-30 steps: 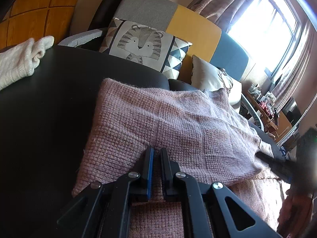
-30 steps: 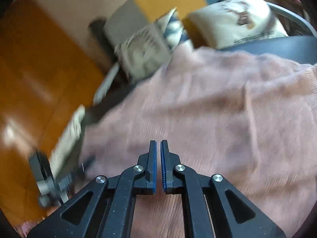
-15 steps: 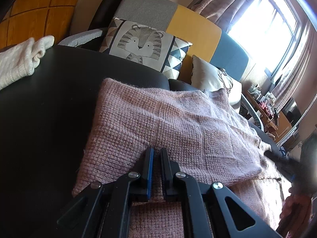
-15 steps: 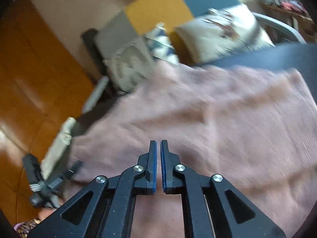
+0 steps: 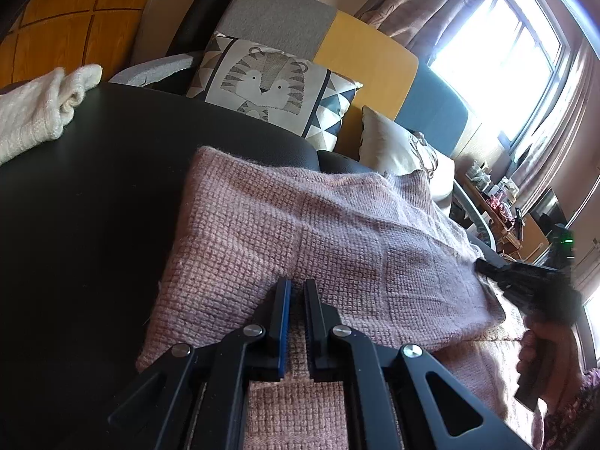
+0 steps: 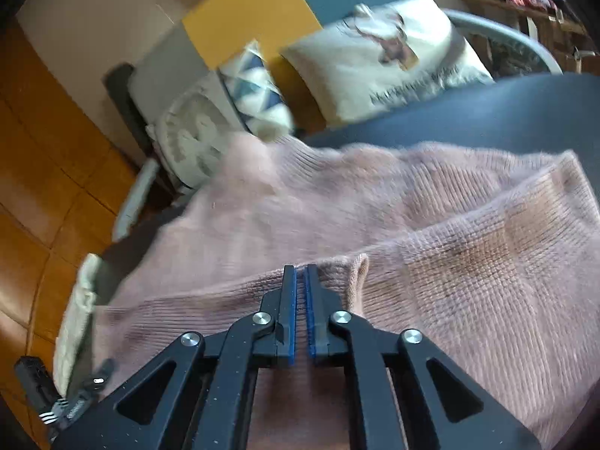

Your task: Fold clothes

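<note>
— So, what's nearest the left gripper (image 5: 296,292)?

— Its jaws are closed almost together on the near edge of the pink knitted sweater (image 5: 330,240); knit shows in the narrow slit between the blue pads, and a folded-over layer of the garment rises just past the fingertips.

— And the right gripper (image 6: 300,277)?

— Also clamped nearly shut, pinching a hem of the same sweater (image 6: 468,270). The fabric bunches into a small loop just right of its tips. From the left wrist view that tool appears at the far right edge, dark and blurred, with a hand (image 5: 543,360) wrapped round its handle.

— Where does the sweater lie?

— Spread on a black tabletop (image 5: 93,206), doubled over itself, its far edge reaching toward the table's rim.

— Anything else on the table?

— A cream knitted garment (image 5: 33,112) at the far left corner, well apart from the pink one.

— And beyond?

— A sofa with grey, yellow and blue back panels (image 5: 367,60); a cushion printed with a tiger (image 5: 270,78) leans against it, a pale cushion (image 5: 397,146) beside that. Farther right, a bright window (image 5: 498,45) with curtains, and a cluttered wooden shelf (image 5: 498,206) below it.
</note>
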Tool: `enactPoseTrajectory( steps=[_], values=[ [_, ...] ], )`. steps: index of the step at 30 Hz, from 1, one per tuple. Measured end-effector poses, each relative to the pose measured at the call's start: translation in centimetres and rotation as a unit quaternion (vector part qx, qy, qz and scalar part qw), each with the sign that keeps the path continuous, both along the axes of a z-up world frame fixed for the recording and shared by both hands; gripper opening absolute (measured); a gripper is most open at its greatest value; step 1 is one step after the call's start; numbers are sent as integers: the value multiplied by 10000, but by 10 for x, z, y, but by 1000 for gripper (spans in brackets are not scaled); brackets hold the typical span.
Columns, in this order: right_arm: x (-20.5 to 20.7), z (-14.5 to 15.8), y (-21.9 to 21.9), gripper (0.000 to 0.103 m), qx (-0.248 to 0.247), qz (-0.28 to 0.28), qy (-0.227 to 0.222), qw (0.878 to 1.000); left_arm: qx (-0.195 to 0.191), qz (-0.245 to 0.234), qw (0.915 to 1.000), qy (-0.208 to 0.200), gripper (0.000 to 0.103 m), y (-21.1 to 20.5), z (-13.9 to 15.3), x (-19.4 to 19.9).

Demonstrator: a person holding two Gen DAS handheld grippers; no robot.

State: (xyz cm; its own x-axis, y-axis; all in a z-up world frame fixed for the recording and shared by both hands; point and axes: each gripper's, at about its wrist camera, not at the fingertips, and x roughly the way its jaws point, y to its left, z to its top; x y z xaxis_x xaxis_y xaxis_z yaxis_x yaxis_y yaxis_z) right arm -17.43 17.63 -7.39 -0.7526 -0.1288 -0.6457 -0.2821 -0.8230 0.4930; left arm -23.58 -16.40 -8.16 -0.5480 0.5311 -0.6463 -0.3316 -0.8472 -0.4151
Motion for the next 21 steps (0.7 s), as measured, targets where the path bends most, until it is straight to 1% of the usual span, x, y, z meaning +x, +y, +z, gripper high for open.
enactPoseTrajectory(
  steps=[1,2,4,5,7,8,10,12,15,18,19,21],
  values=[
    [4,8,-7,6,-20,201,181,9996,3,1,10000,-3,6,0,0,0],
    [3,10,-16,6,194,414,39,9989,-12,6,10000,2,6,0,1,0],
    [2,6,-34,6,751,760,-481,9931,-47,17,10000,16,6,1,2,1],
    [5,1,-33,6,787,754,-575,9924,-64,15,10000,18,6,1,2,1],
    [20,-8,-19,6,208,462,-274,9983,-83,4,10000,11,6,0,3,1],
    [24,-11,-14,6,-17,369,-176,9992,-92,-2,10000,3,7,-1,3,1],
    [29,-16,-8,3,-303,256,-73,9992,-106,-45,9999,-11,7,-3,3,-1],
    [31,-15,-13,3,-278,201,-107,9994,-125,-98,9999,-24,7,-4,3,-3],
    [32,-8,-29,3,-37,200,-217,9996,-285,-175,9994,26,7,-6,4,-5],
    [33,-6,-36,4,-64,282,-274,9992,-226,-231,9994,-98,7,-11,5,-10],
    [33,-4,-34,6,-132,287,-241,9992,-358,-290,9989,-93,7,-8,9,-11],
    [32,1,-28,6,-289,290,-63,9991,-649,-450,9969,-12,8,4,17,-12]
  ],
)
